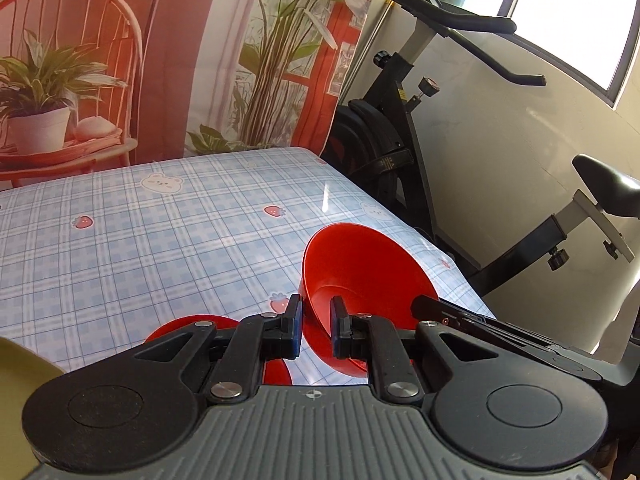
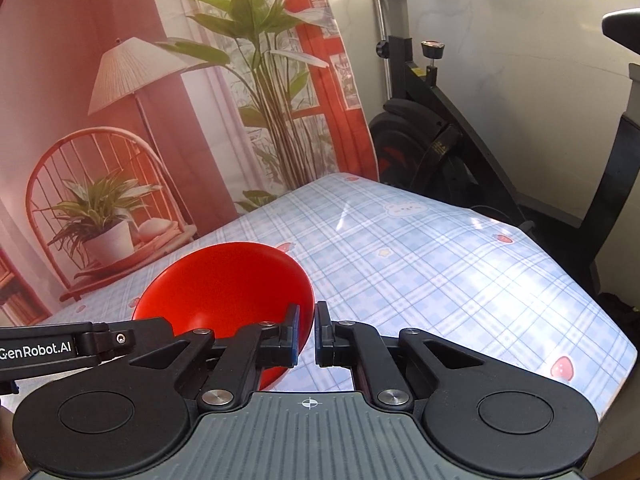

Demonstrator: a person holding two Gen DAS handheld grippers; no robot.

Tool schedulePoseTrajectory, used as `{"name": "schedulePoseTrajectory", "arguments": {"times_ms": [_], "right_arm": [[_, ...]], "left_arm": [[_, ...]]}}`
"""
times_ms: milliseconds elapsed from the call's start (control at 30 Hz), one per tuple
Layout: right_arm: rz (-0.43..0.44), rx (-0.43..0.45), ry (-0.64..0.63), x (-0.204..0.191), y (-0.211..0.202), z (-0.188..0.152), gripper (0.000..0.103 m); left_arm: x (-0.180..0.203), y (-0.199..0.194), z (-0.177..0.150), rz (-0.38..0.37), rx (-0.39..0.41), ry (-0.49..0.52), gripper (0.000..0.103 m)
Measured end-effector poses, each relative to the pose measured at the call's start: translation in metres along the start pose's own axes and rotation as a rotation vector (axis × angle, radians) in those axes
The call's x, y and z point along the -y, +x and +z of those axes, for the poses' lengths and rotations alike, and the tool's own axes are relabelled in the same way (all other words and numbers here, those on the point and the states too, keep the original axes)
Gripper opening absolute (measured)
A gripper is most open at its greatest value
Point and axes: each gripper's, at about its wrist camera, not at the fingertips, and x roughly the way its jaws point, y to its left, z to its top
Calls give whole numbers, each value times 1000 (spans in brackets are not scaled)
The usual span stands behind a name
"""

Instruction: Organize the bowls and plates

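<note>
A red bowl [image 1: 360, 268] is held tilted above the checked tablecloth [image 1: 160, 232]. My left gripper [image 1: 317, 326] has the bowl's near left rim between its fingers, jaws narrowly apart around it. My right gripper [image 2: 307, 330] is shut on the right rim of the same red bowl [image 2: 224, 284]. Its arm shows at the bowl's right in the left wrist view. A second red dish [image 1: 180, 326] lies on the table below my left gripper, mostly hidden by it.
A yellow-green dish edge [image 1: 20, 376] shows at the lower left. An exercise bike [image 1: 404, 148] stands off the table's right side against the wall. A printed backdrop [image 2: 120, 120] hangs behind the table. The tablecloth's [image 2: 440, 272] right edge drops off near the bike.
</note>
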Motion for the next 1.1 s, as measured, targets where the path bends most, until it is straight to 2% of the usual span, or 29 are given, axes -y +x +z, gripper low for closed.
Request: {"name": "schedulePoseTrajectory", "arguments": {"times_ms": [300, 567, 867, 1100], "right_arm": [[65, -21, -58, -47, -3, -8, 7], [103, -47, -93, -79, -8, -21, 7], [126, -79, -119, -93, -3, -31, 8], [129, -107, -112, -90, 9, -39, 8]], "left_arm": [[-29, -36, -12, 61, 36, -16, 15], [-58, -60, -16, 73, 45, -91, 15], [-77, -58, -27, 82, 14, -167, 15], [-81, -44, -31, 97, -21, -178, 15]]}}
